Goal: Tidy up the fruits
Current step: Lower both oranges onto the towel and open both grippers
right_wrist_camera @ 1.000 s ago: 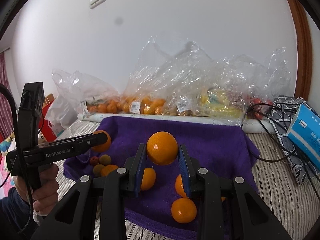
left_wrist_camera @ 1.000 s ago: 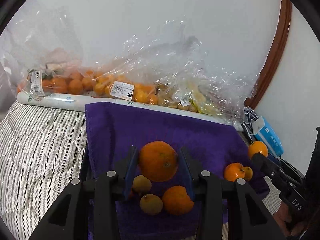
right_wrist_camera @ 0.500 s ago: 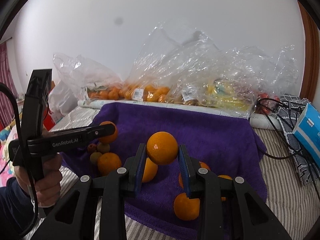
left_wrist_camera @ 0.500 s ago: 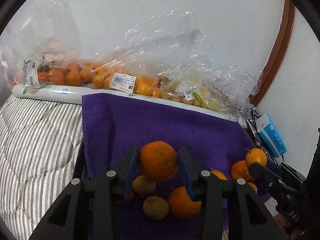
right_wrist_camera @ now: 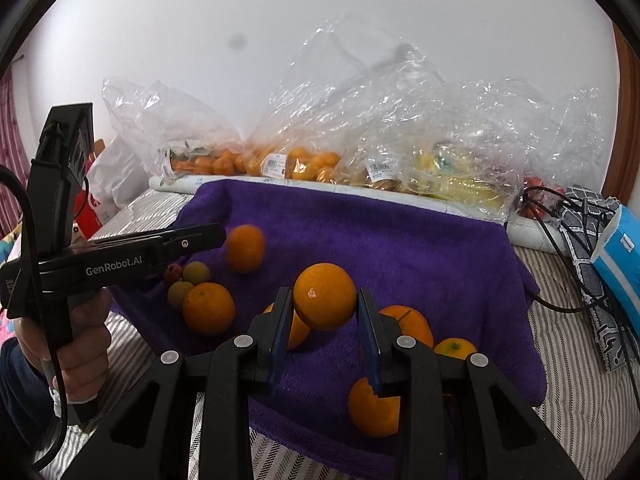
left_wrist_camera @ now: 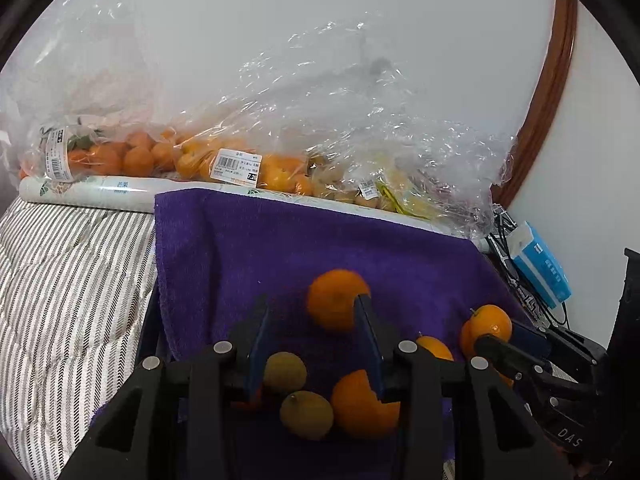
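A purple towel [left_wrist_camera: 248, 248] [right_wrist_camera: 400, 232] lies on the striped bedding. My left gripper [left_wrist_camera: 310, 320] [right_wrist_camera: 216, 236] is open; a blurred orange [left_wrist_camera: 336, 300] [right_wrist_camera: 245, 254] is free just past its fingertips, over the towel. Below it lie two greenish-brown small fruits [left_wrist_camera: 306, 414], an orange [left_wrist_camera: 360, 404] and a small red fruit [right_wrist_camera: 174, 274]. My right gripper [right_wrist_camera: 322, 308] [left_wrist_camera: 486, 340] is shut on an orange [right_wrist_camera: 325, 296] [left_wrist_camera: 490, 322], held above several oranges [right_wrist_camera: 406, 322] on the towel's right part.
Clear plastic bags of oranges [left_wrist_camera: 136, 156] and other fruit [right_wrist_camera: 440, 176] line the wall behind a white roll [left_wrist_camera: 92, 194]. A blue and white box [right_wrist_camera: 618, 256] and black cables [right_wrist_camera: 560, 216] lie at the right. Striped bedding [left_wrist_camera: 60, 280] surrounds the towel.
My left gripper has opened and let go of its orange, which now shows blurred ahead of the fingertips. My right gripper keeps its orange and has moved lower over the towel.
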### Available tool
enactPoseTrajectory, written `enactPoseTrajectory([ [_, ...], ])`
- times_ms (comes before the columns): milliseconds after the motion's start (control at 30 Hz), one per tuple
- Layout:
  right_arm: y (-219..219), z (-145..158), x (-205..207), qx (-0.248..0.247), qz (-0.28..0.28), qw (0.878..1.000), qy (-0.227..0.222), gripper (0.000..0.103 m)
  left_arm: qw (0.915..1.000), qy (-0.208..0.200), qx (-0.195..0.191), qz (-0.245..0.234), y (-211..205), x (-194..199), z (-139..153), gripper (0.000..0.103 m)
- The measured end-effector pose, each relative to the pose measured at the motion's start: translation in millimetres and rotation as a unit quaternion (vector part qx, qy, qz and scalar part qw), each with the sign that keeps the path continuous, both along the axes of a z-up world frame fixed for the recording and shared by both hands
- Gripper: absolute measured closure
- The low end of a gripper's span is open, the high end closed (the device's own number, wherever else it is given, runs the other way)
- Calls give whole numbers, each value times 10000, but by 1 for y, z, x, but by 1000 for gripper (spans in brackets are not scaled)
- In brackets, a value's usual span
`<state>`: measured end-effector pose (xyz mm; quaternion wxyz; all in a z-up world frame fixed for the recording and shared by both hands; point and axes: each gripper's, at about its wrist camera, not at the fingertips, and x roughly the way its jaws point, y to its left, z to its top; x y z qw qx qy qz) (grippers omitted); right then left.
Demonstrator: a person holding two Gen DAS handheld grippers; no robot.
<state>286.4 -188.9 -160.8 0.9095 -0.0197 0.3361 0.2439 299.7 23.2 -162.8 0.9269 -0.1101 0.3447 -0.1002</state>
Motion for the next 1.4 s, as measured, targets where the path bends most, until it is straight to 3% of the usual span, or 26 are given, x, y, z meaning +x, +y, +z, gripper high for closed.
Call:
enactPoseTrajectory([
  [500, 4, -8, 4, -133, 72, 9997, 181, 71, 10000, 42, -1, -40, 1, 1, -1, 66],
  [1400, 7, -13, 3, -184, 184, 9994, 223, 70, 9999, 75, 74, -25, 1, 1, -3, 57],
])
